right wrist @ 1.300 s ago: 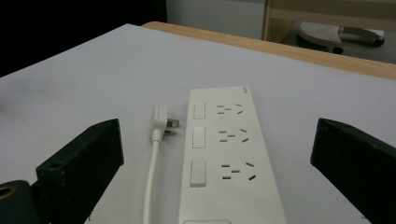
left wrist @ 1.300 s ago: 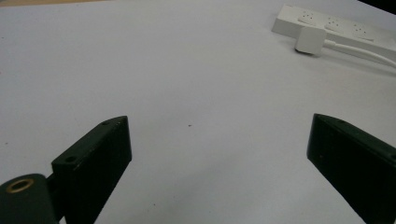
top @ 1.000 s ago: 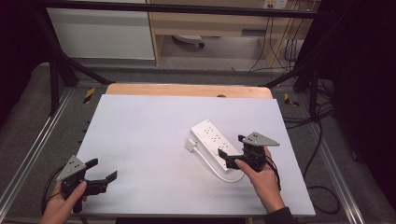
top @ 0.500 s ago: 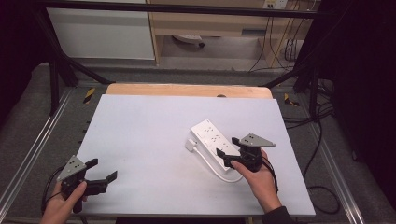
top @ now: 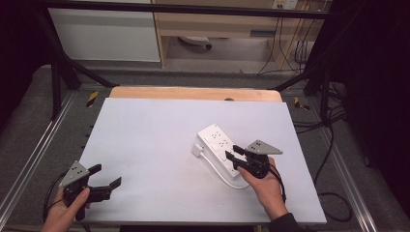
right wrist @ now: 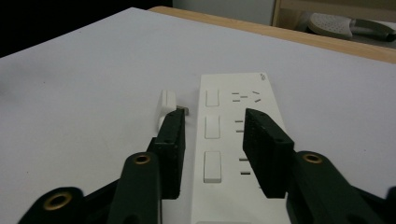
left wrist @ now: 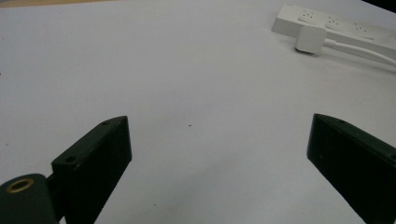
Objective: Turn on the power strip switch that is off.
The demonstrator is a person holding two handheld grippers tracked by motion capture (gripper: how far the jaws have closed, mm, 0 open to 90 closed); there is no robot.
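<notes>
A white power strip (top: 216, 141) lies at an angle right of the table's middle, and its white plug (top: 197, 150) rests beside its left side with the cable (top: 220, 175) looping toward me. My right gripper (top: 233, 155) is open at the strip's near end. In the right gripper view the gripper (right wrist: 215, 116) has one jaw beside the strip's (right wrist: 219, 140) left edge near the plug (right wrist: 167, 103) and the other over the sockets. My left gripper (top: 107, 175) is wide open at the front left, holding nothing. From the left gripper (left wrist: 219, 126) the strip (left wrist: 336, 25) lies far off.
The white table top (top: 154, 130) ends in a wooden strip (top: 193, 93) at the back. Metal frame rails (top: 38, 150) run along both sides. Cables (top: 333, 140) lie on the floor to the right.
My right gripper has edged a little to the left, farther over the power strip's near end. The left gripper has stayed in place.
</notes>
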